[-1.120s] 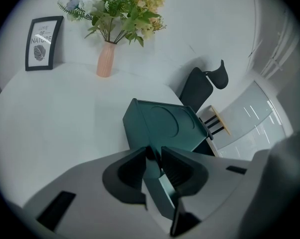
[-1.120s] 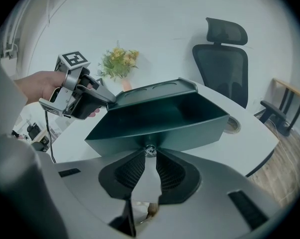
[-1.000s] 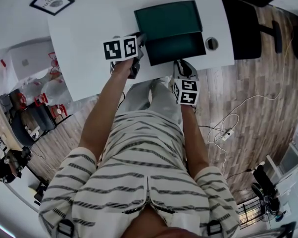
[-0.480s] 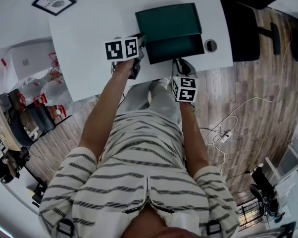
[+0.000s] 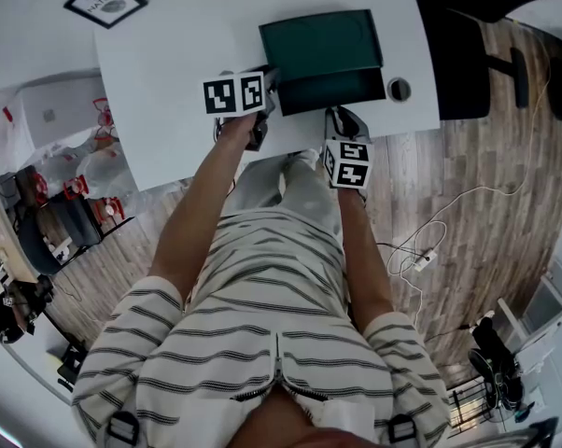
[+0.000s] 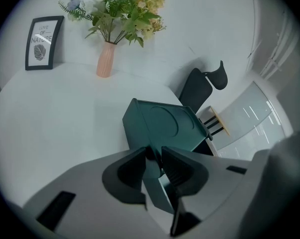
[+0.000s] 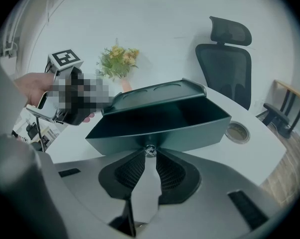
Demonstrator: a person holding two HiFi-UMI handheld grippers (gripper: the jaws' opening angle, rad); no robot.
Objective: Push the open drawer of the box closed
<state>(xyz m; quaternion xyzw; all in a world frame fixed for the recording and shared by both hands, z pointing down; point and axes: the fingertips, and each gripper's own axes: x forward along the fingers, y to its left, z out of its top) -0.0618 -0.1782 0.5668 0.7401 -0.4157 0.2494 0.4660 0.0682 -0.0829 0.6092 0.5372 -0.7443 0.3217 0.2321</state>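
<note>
A dark green box (image 5: 320,40) stands on the white table (image 5: 169,91), its drawer (image 5: 332,90) pulled out toward me. In the right gripper view the drawer's front panel (image 7: 160,133) fills the middle, under the box's lid (image 7: 155,93). My right gripper (image 7: 150,152) is at that panel, its tips closed on the small metal knob (image 7: 150,150); in the head view this gripper (image 5: 342,118) is at the table's near edge. My left gripper (image 6: 154,156) is shut on the box's near left corner edge (image 6: 157,190), and the head view shows this gripper (image 5: 267,87) beside the box.
A framed picture (image 6: 44,42) and a pink vase of flowers (image 6: 106,59) stand at the table's far side. A round cable hole (image 7: 237,132) lies right of the drawer. A black office chair (image 7: 225,63) stands behind the table. Cables (image 5: 430,241) trail on the wooden floor.
The drawer has slid partway into the box and shows less of its inside. My right gripper has moved forward with it. The left gripper stays at the box's corner.
</note>
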